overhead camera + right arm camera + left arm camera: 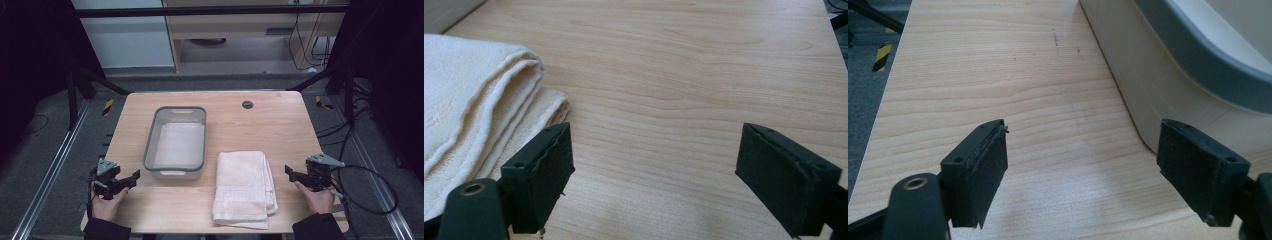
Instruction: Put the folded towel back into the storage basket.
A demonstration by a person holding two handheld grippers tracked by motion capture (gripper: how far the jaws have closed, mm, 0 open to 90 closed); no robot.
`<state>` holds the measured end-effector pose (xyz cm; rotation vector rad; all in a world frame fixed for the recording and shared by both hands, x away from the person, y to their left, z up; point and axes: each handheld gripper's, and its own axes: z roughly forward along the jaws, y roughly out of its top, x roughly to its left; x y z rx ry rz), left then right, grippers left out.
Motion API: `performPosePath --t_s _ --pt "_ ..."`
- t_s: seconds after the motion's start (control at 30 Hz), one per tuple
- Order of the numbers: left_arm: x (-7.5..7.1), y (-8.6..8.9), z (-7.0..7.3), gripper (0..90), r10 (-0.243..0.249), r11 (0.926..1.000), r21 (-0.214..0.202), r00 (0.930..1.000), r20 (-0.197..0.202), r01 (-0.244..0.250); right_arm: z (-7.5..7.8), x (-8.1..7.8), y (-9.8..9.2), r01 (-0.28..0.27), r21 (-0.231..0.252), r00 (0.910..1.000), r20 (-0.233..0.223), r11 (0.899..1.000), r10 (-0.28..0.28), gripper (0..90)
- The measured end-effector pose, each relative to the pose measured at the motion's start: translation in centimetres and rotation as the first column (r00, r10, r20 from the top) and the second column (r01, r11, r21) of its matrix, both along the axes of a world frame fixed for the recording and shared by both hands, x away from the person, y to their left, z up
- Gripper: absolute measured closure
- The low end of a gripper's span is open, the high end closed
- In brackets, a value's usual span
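Left gripper [131, 176]: jaws spread wide, nothing between them, held over bare wood at near-left of table [280, 125], just beside near-left corner of bin [150, 150]. Right gripper [291, 172]: jaws spread wide, empty, near right edge of folded towel [242, 187], not touching. Bin grey-rimmed, centre-left; towel just right of it, at near edge.

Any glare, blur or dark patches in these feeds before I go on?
High view: table evenly lit, surroundings dark, picture slightly soft. Left gripper view: bin rim soft up close, wood grain crisp, faint shadow under the tongs. Right gripper view: folded towel bright but its folds readable, no glare.
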<state>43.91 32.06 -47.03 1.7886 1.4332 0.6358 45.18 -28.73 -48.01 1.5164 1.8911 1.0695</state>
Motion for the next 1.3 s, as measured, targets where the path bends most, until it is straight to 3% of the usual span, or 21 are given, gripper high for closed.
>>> performPosePath --t_s 0.33,0.8,1.3 --pt "-0.7 -0.3 0.6 21.7 0.001 0.9997 -0.026 1.0000 0.007 -0.001 0.1 -0.2 0.1 -0.012 0.003 0.9999 -0.008 1.000 0.012 20.8" --pt "-1.2 -0.8 1.5 23.9 -0.009 0.9985 -0.053 0.9995 0.030 0.011 1.4 -0.7 0.4 -0.023 0.022 0.9986 0.048 0.999 0.022 25.3" --pt "-1.2 -1.6 3.1 27.1 -0.015 0.9965 -0.082 0.9974 0.070 0.020 2.7 -0.6 0.9 -0.050 0.047 0.9966 0.068 0.998 0.047 32.2"
